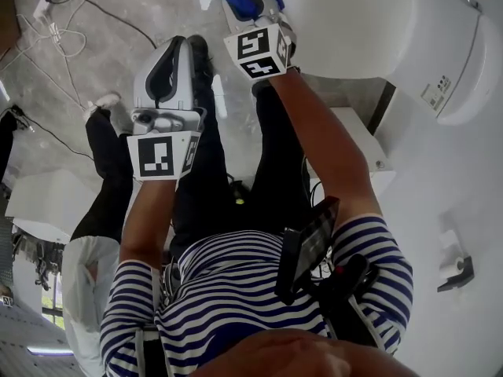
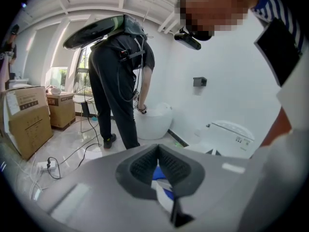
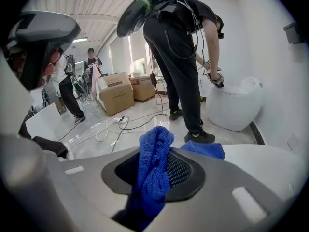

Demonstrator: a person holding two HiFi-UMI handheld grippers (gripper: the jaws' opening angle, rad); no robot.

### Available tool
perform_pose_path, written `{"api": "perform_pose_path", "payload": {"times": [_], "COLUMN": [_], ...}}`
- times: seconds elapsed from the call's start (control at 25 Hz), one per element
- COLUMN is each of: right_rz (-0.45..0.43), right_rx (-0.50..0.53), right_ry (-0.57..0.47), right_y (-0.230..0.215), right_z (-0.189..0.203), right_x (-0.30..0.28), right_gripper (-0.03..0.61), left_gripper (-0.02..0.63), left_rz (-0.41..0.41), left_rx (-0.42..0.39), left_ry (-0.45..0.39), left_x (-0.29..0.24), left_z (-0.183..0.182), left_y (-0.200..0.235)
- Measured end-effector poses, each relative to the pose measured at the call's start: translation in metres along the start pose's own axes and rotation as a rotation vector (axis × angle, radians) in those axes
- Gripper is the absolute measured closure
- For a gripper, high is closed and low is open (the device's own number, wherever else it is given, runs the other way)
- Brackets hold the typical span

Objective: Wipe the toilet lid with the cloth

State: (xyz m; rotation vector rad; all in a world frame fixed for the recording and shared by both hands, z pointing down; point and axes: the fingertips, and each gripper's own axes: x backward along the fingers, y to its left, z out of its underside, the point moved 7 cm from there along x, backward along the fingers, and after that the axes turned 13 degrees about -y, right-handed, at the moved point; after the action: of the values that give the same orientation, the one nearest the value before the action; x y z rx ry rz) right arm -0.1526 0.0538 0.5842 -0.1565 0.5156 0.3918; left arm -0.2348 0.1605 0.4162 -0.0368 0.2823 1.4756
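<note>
The white toilet lid (image 1: 369, 22) fills the top right of the head view. It's got a small sticker (image 1: 437, 94) near the hinge, but the print is too tiny to read. Same goes for the cardboard boxes (image 3: 116, 93) on the floor behind. The right gripper (image 1: 253, 6) is clamped on the blue cloth (image 3: 153, 168), right at the lid's edge. The left gripper (image 2: 158, 153) hangs beside it over the floor, jaws pressed together with nothing in them.
</note>
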Motion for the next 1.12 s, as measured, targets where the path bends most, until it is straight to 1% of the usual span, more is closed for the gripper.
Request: {"api": "perform_pose_path", "payload": {"times": [0.12, 0.24, 0.4, 0.48, 0.6, 0.76, 0.92, 1.12], "right_rz": [-0.030, -0.037, -0.036, -0.019, 0.027, 0.087, 0.158, 0.256], "right_rx": [0.012, 0.026, -0.004, -0.016, -0.033, -0.050, -0.050, -0.058], "right_ry": [0.006, 0.012, 0.000, -0.017, -0.053, -0.099, -0.151, -0.242], "right_y": [0.012, 0.018, 0.013, 0.005, -0.017, -0.055, -0.094, -0.145], "right_z": [-0.003, -0.002, -0.004, -0.010, -0.026, -0.055, -0.089, -0.122], "right_x": [-0.011, -0.015, -0.008, 0.000, 0.018, 0.054, 0.102, 0.169], "right_gripper": [0.460, 0.460, 0.460, 0.460, 0.460, 0.460, 0.460, 0.460], "left_gripper": [0.612, 0.612, 0.612, 0.612, 0.612, 0.612, 0.612, 0.612], "left_rz": [-0.020, -0.028, -0.032, -0.027, 0.000, 0.042, 0.091, 0.140], "left_rx": [0.008, 0.012, 0.011, 0.013, 0.015, 0.013, 0.009, 0.002], "left_ry": [-0.003, -0.004, -0.009, -0.010, -0.018, -0.023, -0.035, -0.082], "left_x": [0.000, 0.004, 0.006, 0.003, -0.005, -0.024, -0.046, -0.072], "left_z": [0.000, 0.002, 0.000, -0.003, -0.011, -0.029, -0.049, -0.079], "left_y": [0.011, 0.015, 0.011, 0.007, -0.007, -0.035, -0.069, -0.110]}}
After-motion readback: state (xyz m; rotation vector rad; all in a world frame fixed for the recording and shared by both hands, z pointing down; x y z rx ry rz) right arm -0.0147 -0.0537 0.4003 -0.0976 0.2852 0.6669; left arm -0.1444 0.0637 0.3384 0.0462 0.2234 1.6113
